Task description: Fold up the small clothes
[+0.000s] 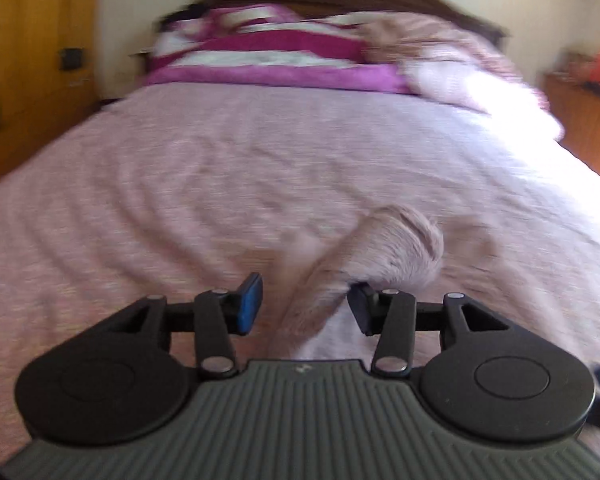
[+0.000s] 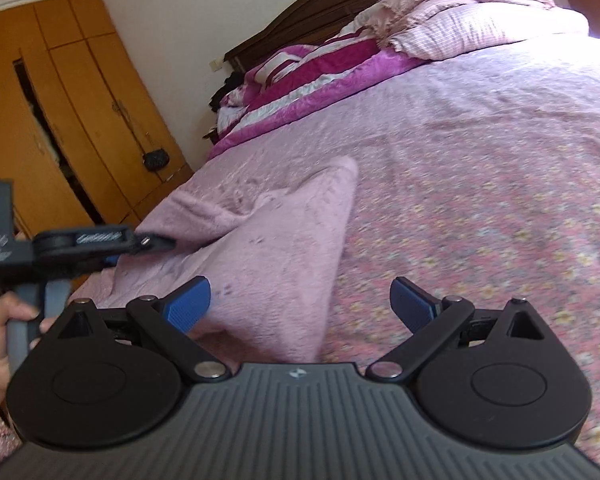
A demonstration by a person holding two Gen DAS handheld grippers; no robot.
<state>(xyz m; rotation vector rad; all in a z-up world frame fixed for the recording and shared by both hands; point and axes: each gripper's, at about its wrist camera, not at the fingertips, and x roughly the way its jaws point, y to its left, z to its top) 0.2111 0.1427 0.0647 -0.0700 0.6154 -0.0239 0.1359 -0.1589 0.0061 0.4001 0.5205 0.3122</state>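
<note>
A small pale pink fleecy garment (image 2: 284, 240) lies on the pink floral bedspread (image 2: 480, 200), near the bed's near left corner. In the left wrist view a raised fold of it (image 1: 384, 256) stands between and just beyond the fingers. My left gripper (image 1: 304, 306) is open, its right finger touching the fold; it also shows in the right wrist view (image 2: 156, 242) with its tip at the garment's left edge. My right gripper (image 2: 302, 308) is open and empty, low over the garment's near right part.
A magenta and white striped blanket (image 1: 260, 56) and pink pillows (image 2: 480, 20) lie at the head of the bed before a dark headboard (image 2: 340, 4). A wooden wardrobe (image 2: 60, 100) stands left of the bed. A wooden cabinet (image 1: 584, 108) stands on the right.
</note>
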